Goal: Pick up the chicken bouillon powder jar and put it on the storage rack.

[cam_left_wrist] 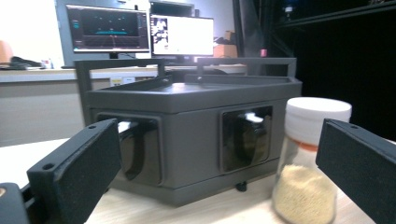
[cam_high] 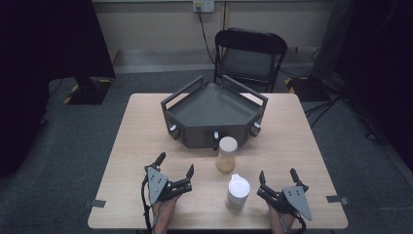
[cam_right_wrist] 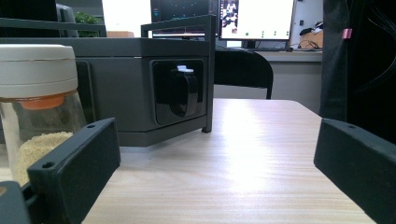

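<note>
Jars [cam_high: 227,154], seemingly unlabelled, beside grey tray [cam_high: 195,109].

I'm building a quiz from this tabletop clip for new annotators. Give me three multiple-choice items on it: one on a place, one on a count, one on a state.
1. Where does the jar nearest the dark rack stand?
A. On top of the rack
B. On the table just in front of the rack
C. On the chair

2. How many white-lidded jars are on the table?
A. One
B. Two
C. Four

3. How are the two tools set?
A. Both open, holding nothing
B. Both shut on jars
C. Left shut, right open

Answers:
1. B: the far jar stands on the wooden table at the rack's front face.
2. B: the far jar and the near jar are the two in the high view.
3. A: the left tool and the right tool both have their jaws spread with nothing between them.
</note>
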### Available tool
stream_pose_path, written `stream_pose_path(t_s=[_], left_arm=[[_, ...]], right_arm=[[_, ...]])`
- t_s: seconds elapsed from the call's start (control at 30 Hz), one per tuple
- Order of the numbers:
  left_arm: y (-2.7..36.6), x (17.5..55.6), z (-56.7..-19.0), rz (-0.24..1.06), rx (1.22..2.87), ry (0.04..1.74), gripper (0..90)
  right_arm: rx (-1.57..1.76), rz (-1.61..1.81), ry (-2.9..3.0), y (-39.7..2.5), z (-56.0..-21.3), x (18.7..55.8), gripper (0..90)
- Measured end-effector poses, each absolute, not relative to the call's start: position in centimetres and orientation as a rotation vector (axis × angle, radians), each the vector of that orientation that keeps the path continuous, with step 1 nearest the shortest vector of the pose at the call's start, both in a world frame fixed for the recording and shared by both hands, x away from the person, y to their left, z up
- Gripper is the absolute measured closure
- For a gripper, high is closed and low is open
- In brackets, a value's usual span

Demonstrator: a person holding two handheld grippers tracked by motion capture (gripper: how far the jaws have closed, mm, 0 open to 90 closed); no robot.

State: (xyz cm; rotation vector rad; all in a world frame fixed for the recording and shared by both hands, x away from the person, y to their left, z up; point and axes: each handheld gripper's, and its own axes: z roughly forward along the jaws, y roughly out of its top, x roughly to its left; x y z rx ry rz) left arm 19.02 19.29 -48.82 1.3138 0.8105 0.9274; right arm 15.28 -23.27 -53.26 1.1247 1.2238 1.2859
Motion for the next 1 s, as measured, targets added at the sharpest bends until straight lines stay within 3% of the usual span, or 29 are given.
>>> stream_pose_path(t_s=[0.53,1.0], left_arm=[[17.9,20.2,-47.2,0.878,1.338,0.745,0.0],[16.0,23.7,-45.7,0.759,1.395,0.669,0.0]], right_arm=[[1.127,1.283,1.223,-23.2,-53.2,15.3,0.0],[1.124,1.288,1.223,-23.3,-53.3,15.3,0.0]])
